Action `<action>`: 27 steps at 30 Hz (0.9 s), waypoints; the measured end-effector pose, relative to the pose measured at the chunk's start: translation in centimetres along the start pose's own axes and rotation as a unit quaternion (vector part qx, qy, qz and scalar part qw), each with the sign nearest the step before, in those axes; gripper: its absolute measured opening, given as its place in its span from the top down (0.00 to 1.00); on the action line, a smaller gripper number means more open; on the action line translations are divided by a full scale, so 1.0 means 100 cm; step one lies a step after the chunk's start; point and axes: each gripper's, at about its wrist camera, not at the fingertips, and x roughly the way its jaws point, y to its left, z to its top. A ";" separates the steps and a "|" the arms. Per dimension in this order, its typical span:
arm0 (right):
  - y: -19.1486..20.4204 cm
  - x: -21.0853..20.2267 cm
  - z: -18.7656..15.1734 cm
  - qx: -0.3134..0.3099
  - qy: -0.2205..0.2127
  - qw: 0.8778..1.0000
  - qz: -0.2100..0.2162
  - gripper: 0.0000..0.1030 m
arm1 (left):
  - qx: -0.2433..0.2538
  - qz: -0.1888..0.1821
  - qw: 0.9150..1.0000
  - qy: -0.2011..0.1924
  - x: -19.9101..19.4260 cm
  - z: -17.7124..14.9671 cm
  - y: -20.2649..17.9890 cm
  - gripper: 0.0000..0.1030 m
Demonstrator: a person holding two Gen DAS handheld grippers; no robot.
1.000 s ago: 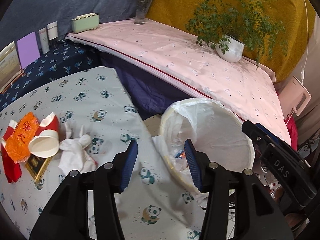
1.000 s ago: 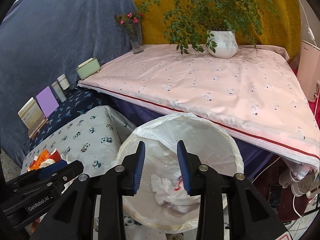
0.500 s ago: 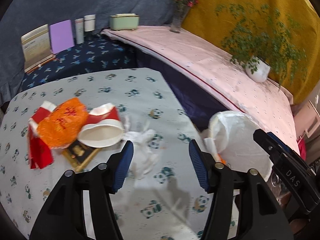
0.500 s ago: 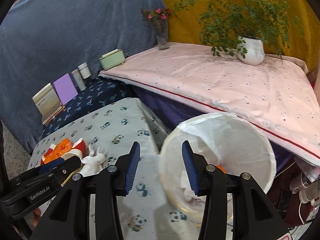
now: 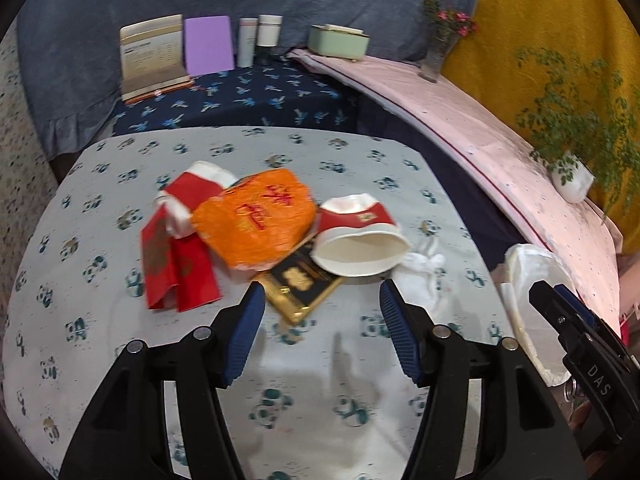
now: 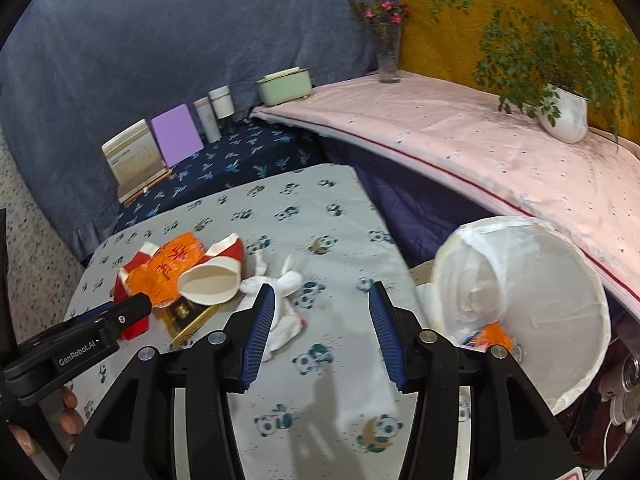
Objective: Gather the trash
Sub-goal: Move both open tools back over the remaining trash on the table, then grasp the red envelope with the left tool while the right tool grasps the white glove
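Observation:
Trash lies in a heap on the panda-print table [image 5: 100,360]: an orange wrapper [image 5: 256,220], a crushed red-and-white paper cup [image 5: 360,240], a black-and-gold box [image 5: 304,284], red envelopes [image 5: 176,264] and a white tissue [image 5: 420,276]. My left gripper [image 5: 320,296] hovers open just short of the box and cup, with nothing between its fingers. My right gripper [image 6: 320,296] is opening over the table; the white tissue [image 6: 280,292] lies by its left finger, unheld. The white-lined bin [image 6: 520,280] stands at the table's right edge with orange and white scraps inside.
Behind the table, a dark blue shelf [image 5: 240,104] carries a book stand, a purple card, two bottles and a green box [image 5: 338,40]. A pink-covered ledge [image 6: 480,140] holds a vase and a potted plant [image 6: 564,116]. Speckled floor lies to the left.
Both views have swung left from the bin to the trash heap on the table. Both pairs of jaws stand wider than before. Nothing was picked up.

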 end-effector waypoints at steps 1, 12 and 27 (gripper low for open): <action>0.005 0.003 -0.001 -0.003 0.003 1.000 0.002 0.53 | -0.006 0.005 1.000 0.001 0.000 -0.001 0.008 0.45; 0.038 0.033 -0.011 -0.023 0.027 0.999 0.007 0.44 | -0.058 0.058 0.997 0.012 0.013 -0.005 0.076 0.40; 0.054 0.096 -0.022 -0.029 0.073 0.997 -0.001 0.39 | -0.081 0.087 0.992 0.031 0.050 0.000 0.111 0.30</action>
